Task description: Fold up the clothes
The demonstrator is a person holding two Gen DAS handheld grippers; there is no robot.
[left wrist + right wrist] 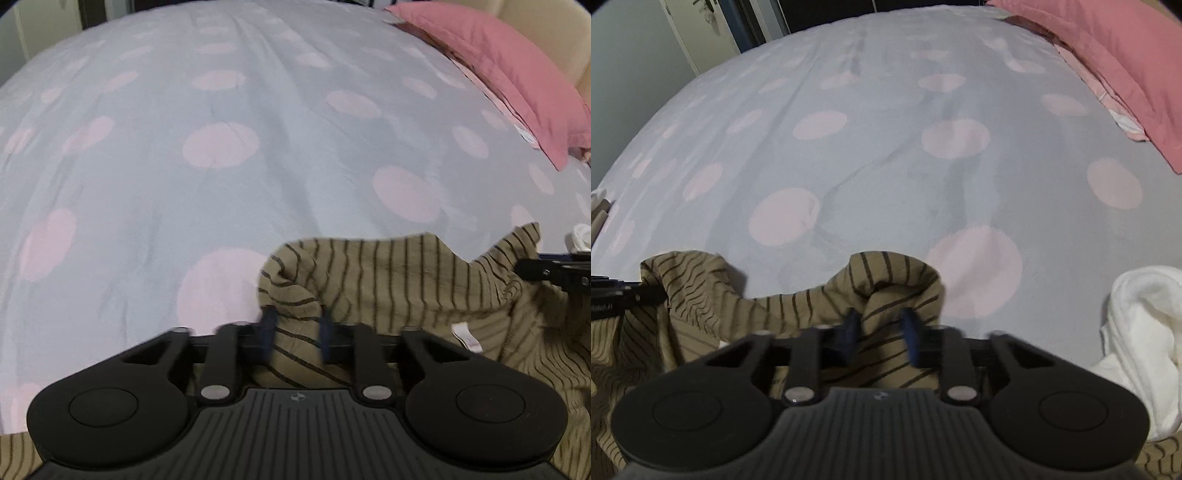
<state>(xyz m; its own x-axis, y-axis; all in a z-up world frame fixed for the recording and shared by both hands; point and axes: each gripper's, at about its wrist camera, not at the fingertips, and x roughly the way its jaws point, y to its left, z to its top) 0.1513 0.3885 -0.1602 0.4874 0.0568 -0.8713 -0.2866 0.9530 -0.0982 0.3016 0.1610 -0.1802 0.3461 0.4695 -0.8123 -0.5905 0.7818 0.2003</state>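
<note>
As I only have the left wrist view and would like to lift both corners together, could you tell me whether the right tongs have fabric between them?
Observer: Yes. The right tongs are pinched shut on a bunched fold of the tan garment with thin dark stripes.
Operator: Thank you. How much is there of the soft white cloth at my right edge?
Observer: It is a sizeable crumpled heap, lying to the right of the right tongs and apart from them, on the grey bedspread with pink dots.
Operator: Does it touch the striped garment?
Observer: It seems so: striped fabric shows just beneath its lower edge, at the bottom right.
</note>
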